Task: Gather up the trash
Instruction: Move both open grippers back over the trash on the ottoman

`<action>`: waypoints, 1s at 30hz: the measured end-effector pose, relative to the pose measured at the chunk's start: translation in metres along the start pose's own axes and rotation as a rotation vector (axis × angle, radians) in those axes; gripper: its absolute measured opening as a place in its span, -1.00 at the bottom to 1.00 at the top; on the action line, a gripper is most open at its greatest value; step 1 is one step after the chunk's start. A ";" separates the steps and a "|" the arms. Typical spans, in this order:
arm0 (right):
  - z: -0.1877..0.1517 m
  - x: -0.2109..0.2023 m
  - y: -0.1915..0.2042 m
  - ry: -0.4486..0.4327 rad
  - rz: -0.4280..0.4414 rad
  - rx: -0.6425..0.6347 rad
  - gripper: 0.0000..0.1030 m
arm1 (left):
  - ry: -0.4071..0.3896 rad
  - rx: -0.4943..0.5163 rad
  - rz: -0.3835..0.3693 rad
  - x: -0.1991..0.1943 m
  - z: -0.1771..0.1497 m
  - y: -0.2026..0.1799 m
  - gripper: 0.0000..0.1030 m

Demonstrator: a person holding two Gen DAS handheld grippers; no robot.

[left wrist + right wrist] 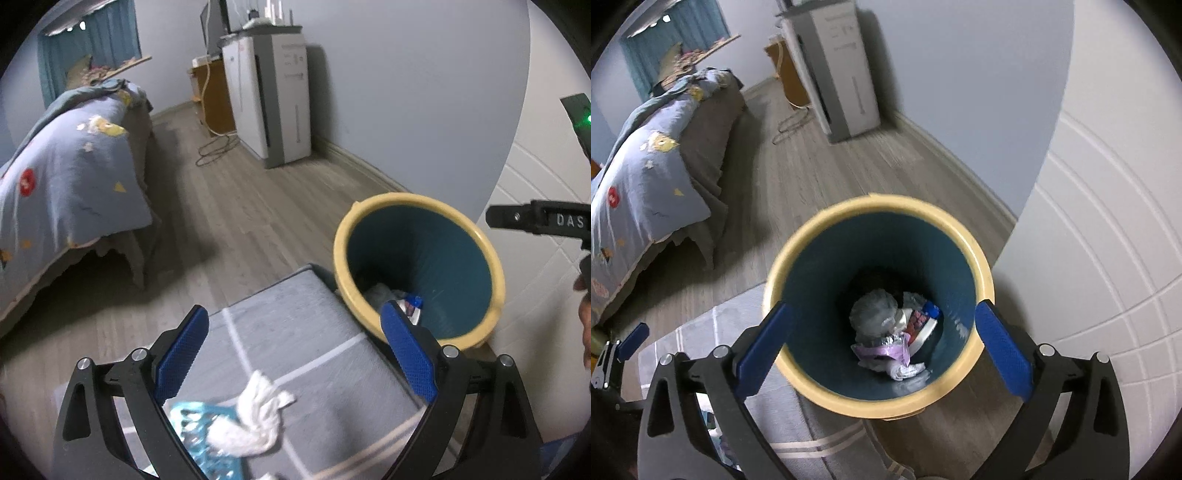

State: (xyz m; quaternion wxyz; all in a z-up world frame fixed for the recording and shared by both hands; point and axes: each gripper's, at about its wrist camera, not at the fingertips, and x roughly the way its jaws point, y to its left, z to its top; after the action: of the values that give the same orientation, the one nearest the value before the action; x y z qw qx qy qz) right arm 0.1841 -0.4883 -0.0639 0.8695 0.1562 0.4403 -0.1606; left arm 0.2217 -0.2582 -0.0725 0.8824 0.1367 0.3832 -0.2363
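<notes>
1. The left claw [293, 350] stood open and empty over the crumpled tissue [255, 417] on the grey rug [325, 373].
2. The open right claw [882, 343] hovered over the trash bin [960, 280]; a low pass might tip it.

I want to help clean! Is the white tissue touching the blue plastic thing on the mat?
Touching. In the left wrist view the white tissue lies overlapping the blue plastic thing.

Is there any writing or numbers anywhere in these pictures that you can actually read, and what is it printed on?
"DAS": white letters on the black right gripper, cut off at the picture's edge in the left wrist view.
"3": probably, on a red circle on the bedspread; blurred.
Markings on the white cabinet: too small to read.
Wrappers in the bin: unreadable.
</notes>
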 end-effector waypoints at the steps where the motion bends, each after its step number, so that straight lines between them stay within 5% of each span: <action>1: 0.000 -0.009 0.008 -0.018 -0.003 -0.022 0.89 | -0.006 0.002 0.006 -0.008 -0.002 0.004 0.82; 14: -0.027 -0.101 0.122 -0.151 0.174 -0.159 0.89 | 0.009 -0.050 0.100 -0.114 -0.073 0.083 0.84; 24: -0.076 -0.082 0.168 -0.004 0.208 -0.171 0.89 | 0.019 -0.322 0.175 -0.141 -0.122 0.166 0.84; 30: -0.106 -0.045 0.184 0.103 0.181 -0.194 0.89 | 0.029 -0.358 0.163 -0.140 -0.135 0.187 0.85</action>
State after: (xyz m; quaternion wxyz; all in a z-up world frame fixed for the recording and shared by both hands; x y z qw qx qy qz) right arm 0.1597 -0.2725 -0.0633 0.8677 0.1186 0.4817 -0.0298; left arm 0.1536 0.0015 -0.0483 0.9032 0.0117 0.4194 -0.0904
